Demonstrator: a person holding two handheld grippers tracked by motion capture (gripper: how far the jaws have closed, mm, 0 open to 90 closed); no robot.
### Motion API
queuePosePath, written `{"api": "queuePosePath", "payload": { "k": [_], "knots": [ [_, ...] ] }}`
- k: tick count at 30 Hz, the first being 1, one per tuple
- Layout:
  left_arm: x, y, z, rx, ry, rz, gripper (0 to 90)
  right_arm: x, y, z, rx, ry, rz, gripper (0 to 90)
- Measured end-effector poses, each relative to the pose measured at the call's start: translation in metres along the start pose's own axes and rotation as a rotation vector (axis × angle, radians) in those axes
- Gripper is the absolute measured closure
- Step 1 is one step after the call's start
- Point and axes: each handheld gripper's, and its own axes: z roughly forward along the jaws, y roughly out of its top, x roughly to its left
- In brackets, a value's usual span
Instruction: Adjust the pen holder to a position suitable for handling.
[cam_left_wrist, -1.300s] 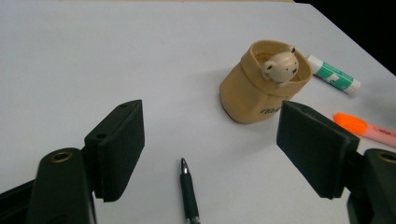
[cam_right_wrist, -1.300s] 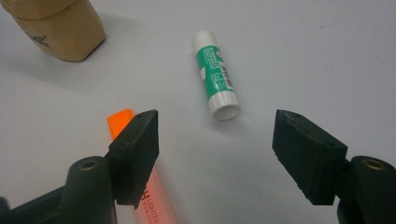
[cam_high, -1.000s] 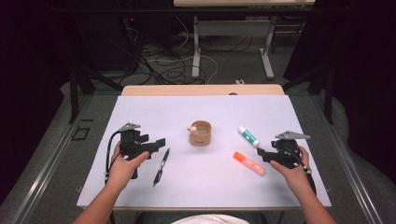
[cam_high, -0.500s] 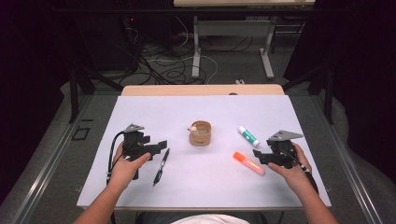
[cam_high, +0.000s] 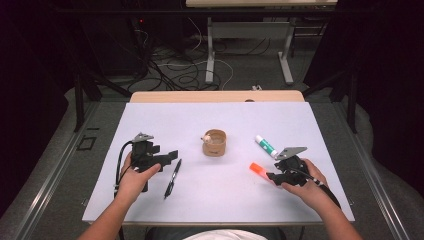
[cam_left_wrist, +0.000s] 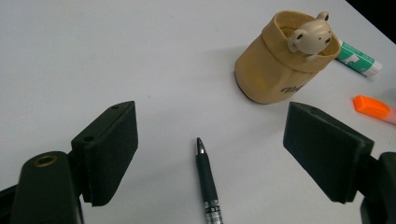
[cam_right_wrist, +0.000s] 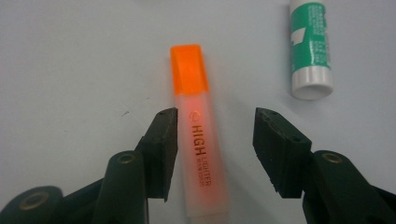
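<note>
An orange highlighter (cam_right_wrist: 201, 140) lies on the white table (cam_high: 200, 120) between the jaws of my right gripper (cam_right_wrist: 215, 114). The jaws have just been closing on it: one pad sits at its side, the other still stands off with a gap. In the high view the right gripper (cam_high: 274, 176) covers the highlighter (cam_high: 257, 169) except its orange cap. My left gripper (cam_left_wrist: 210, 107) is wide open and holds nothing. A black pen (cam_left_wrist: 205, 177) lies on the table just short of its jaws, beside the left gripper (cam_high: 172, 156) in the high view.
A tan pen holder (cam_high: 214, 142) with a small bear figure on its rim stands mid-table. A green and white glue stick (cam_high: 265, 146) lies just beyond the highlighter. A wooden strip edges the table's far side, with cables and desk legs behind.
My right gripper has slid a little left over the highlighter, and its jaws have narrowed around it. The left hand and the pen have kept still.
</note>
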Motion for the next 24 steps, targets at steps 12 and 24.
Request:
{"api": "queuePosePath", "payload": {
  "k": [12, 24],
  "knots": [
    [-0.003, -0.002, 0.004, 0.025, 0.005, 0.035, 18.4, 0.004, 0.002, 0.013, 0.125, 0.007, -0.035, 57.3],
    [-0.005, -0.002, 0.005, 0.042, -0.003, 0.036, 18.4, 0.002, 0.004, 0.017, 0.21, 0.011, -0.04, 63.3]
  ]
}}
